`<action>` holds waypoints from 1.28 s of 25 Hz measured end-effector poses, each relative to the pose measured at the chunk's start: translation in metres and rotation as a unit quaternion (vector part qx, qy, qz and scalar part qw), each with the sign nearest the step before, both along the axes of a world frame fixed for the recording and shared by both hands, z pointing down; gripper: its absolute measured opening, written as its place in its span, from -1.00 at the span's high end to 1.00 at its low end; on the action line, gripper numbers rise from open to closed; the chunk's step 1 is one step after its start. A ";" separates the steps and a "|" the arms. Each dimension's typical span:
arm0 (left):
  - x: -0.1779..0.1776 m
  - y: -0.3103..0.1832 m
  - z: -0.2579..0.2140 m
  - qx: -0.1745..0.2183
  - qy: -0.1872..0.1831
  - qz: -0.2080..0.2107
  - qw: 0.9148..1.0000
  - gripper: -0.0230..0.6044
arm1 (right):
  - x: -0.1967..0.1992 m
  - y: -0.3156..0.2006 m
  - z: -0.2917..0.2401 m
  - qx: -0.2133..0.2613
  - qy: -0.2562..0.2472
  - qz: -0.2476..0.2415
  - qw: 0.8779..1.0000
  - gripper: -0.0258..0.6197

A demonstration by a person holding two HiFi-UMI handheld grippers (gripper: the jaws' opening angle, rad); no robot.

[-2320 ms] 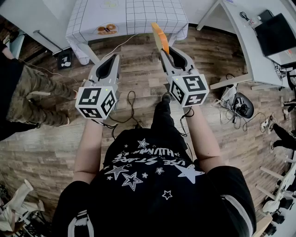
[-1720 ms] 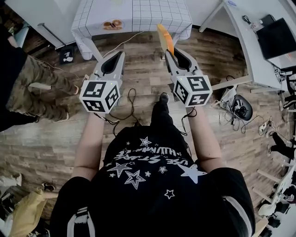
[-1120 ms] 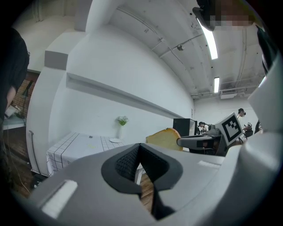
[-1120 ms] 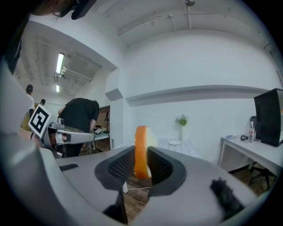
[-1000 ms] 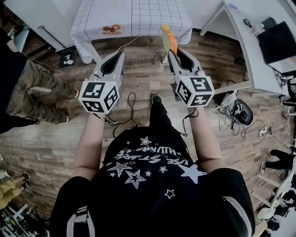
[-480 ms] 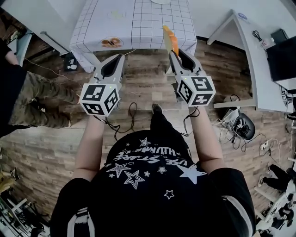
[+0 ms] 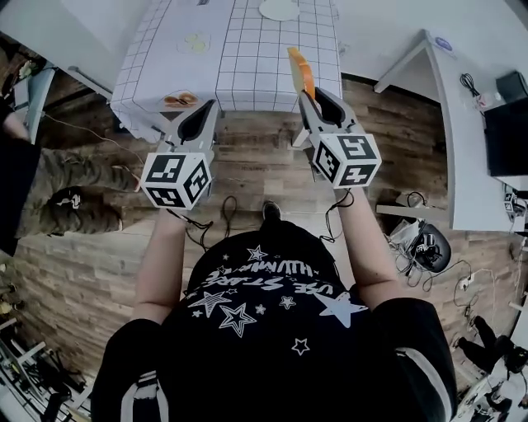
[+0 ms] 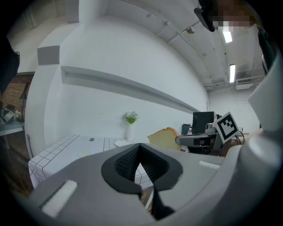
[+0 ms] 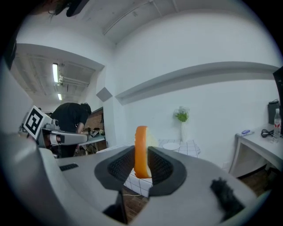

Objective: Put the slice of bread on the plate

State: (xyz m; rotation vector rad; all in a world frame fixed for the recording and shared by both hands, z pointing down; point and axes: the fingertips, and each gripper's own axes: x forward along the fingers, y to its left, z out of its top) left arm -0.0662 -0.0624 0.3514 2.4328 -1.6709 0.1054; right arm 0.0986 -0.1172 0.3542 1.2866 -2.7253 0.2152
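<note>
My right gripper (image 7: 307,92) is shut on the slice of bread (image 7: 299,72), which stands upright and edge-on with its orange crust toward me. In the right gripper view the bread (image 9: 141,152) sticks up between the two dark pads. A white plate (image 7: 279,10) lies far back on the grid-cloth table (image 7: 247,58), and it shows small in the right gripper view (image 9: 170,146). My left gripper (image 7: 206,105) is level beside the right one, shut with nothing in it. From the left gripper view the bread (image 8: 166,137) shows to the right.
Near the table's front left corner lies a small dish with something brown (image 7: 180,100). A vase with a plant (image 9: 181,123) stands at the table's back. A white desk (image 7: 462,124) runs along the right. A person (image 7: 49,189) stands at the left; cables lie on the wooden floor.
Both grippers have travelled forward across the floor, and the grid-cloth table is now closer, just beyond their tips. The bread has stayed in the right gripper throughout.
</note>
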 end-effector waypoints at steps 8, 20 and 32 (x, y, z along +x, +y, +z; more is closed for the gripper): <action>0.020 -0.055 0.006 -0.019 0.001 -0.044 0.999 0.90 | 0.015 -0.062 0.021 -0.036 -0.010 -0.035 0.999 0.63; 0.027 -0.054 0.006 -0.015 -0.004 -0.055 0.998 0.90 | 0.004 -0.048 0.037 -0.044 -0.010 -0.067 0.997 0.63; 0.015 -0.103 0.018 -0.007 0.021 -0.041 0.999 0.90 | 0.001 -0.097 0.039 -0.035 0.011 -0.046 0.998 0.63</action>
